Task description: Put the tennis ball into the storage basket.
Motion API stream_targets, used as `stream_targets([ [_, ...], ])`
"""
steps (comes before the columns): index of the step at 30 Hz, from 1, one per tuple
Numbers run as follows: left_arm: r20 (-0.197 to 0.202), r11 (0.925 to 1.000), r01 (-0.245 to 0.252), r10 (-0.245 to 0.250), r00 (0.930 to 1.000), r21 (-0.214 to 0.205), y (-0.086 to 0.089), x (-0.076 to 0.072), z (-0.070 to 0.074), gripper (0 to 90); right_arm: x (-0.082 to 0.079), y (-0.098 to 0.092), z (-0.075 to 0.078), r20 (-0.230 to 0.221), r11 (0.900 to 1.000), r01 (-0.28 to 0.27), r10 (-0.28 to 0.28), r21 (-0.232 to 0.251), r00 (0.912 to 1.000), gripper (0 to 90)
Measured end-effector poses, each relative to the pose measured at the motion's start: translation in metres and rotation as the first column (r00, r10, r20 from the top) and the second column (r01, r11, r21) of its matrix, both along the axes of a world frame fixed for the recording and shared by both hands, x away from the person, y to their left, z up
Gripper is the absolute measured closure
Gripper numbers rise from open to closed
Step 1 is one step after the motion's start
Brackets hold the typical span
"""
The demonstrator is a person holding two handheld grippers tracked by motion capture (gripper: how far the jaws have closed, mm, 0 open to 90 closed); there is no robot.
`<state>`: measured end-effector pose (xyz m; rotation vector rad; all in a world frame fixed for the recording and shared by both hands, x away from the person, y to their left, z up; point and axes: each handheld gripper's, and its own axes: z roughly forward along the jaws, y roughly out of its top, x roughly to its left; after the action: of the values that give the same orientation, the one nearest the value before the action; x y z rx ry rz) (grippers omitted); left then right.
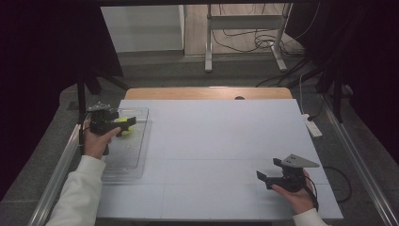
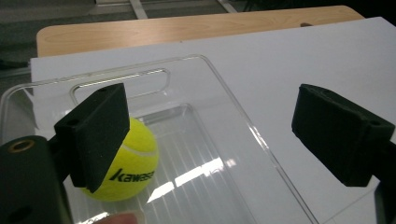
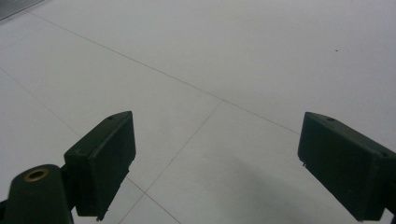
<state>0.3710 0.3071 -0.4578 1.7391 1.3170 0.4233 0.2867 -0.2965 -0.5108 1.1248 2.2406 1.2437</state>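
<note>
A yellow-green tennis ball point(image 2: 135, 161) with black lettering lies in a clear plastic tray point(image 2: 261, 140). My left gripper point(image 2: 212, 116) hovers over the tray, open, and its left jaw hides part of the ball; the right jaw stands well apart from it. From above, the left gripper point(image 1: 121, 123) sits over the tray point(image 1: 127, 157) at the table's left, with the ball point(image 1: 127, 128) just beside its jaws. My right gripper point(image 1: 268, 169) is low over the white table near the front right. It is open, and between its jaws point(image 3: 215, 130) there is only bare table.
A white sheet point(image 1: 221, 141) covers the table, with a strip of wood point(image 1: 207, 92) showing at the far edge. A white power strip point(image 1: 313, 126) lies off the right side. Metal rails run along both sides, and cables cross the floor beyond.
</note>
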Motion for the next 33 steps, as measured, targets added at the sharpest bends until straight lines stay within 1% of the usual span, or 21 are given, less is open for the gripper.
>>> stream_targets([
  [3, 0.008, 0.9999, 0.011, -0.011, 0.9999, 0.003, -0.002, -0.004, 0.001, 11.8, 0.0, 0.0, 0.0, 0.001, 1.0, 0.001, -0.001, 0.0, 1.0, 11.2],
  [9, 0.026, 0.9986, 0.052, -0.052, 0.9983, 0.009, -0.009, -0.013, 0.005, 11.7, 0.002, -0.002, -0.002, -0.004, 1.0, 0.002, -0.002, 0.006, 1.0, 11.3],
  [13, 0.044, 0.9971, 0.076, -0.076, 0.9961, 0.002, -0.014, -0.019, 0.007, 11.7, 0.002, -0.004, -0.002, -0.003, 0.9999, 0.006, -0.006, 0.013, 1.0, 11.3],
  [18, 0.053, 0.9959, 0.09, -0.089, 0.9946, -0.01, -0.018, -0.024, 0.007, 11.7, 0.003, -0.004, -0.002, -0.004, 0.9999, 0.007, -0.007, 0.011, 1.0, 11.3],
  [25, 0.073, 0.9924, 0.123, -0.123, 0.9897, 0.007, -0.025, -0.036, 0.01, 11.7, 0.001, -0.004, 0.0, 0.001, 0.9999, 0.011, -0.011, 0.006, 0.9999, 11.2],
  [32, 0.094, 0.9879, 0.155, -0.155, 0.9834, 0.01, -0.033, -0.051, 0.011, 11.8, 0.0, -0.004, 0.001, 0.004, 0.9999, 0.015, -0.015, 0.002, 0.9999, 11.2],
  [33, 0.094, 0.9879, 0.155, -0.155, 0.9834, 0.01, -0.033, -0.051, 0.011, 11.8, 0.0, -0.004, 0.001, 0.005, 0.9999, 0.015, -0.015, 0.001, 0.9999, 11.3],
])
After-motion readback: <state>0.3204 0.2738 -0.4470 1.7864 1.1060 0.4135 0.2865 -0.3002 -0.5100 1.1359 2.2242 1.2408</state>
